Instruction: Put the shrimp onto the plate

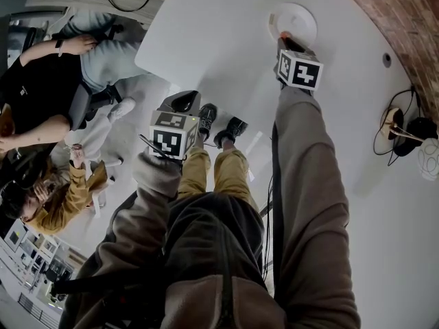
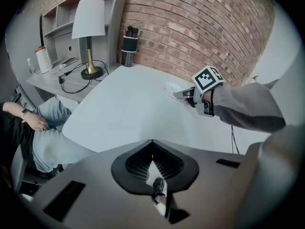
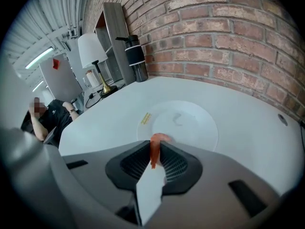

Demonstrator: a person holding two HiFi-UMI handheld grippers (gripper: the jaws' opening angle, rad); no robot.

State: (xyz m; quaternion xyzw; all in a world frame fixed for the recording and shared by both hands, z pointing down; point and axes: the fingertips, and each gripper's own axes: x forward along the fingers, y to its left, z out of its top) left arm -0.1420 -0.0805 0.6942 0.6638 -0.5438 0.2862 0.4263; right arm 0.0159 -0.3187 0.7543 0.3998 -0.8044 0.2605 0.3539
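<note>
An orange shrimp (image 3: 155,149) is pinched between the jaws of my right gripper (image 3: 156,143), its curled end sticking out past the tips. The gripper hangs at the near rim of a round white plate (image 3: 193,125), which has only a small grey mark on it. In the head view the right gripper (image 1: 284,42) holds the shrimp (image 1: 285,35) at the plate's (image 1: 298,16) lower edge. My left gripper (image 1: 184,102) is shut on nothing, held off the table's edge over the floor. The left gripper view shows the plate (image 2: 169,88) beyond the right gripper (image 2: 182,94).
The white table (image 1: 226,40) runs along a brick wall (image 3: 228,37). A black bottle (image 3: 136,56) and a lamp (image 3: 93,56) stand at its far end. Cables and a headset (image 1: 401,132) lie at the right. People (image 1: 62,67) sit left of the table.
</note>
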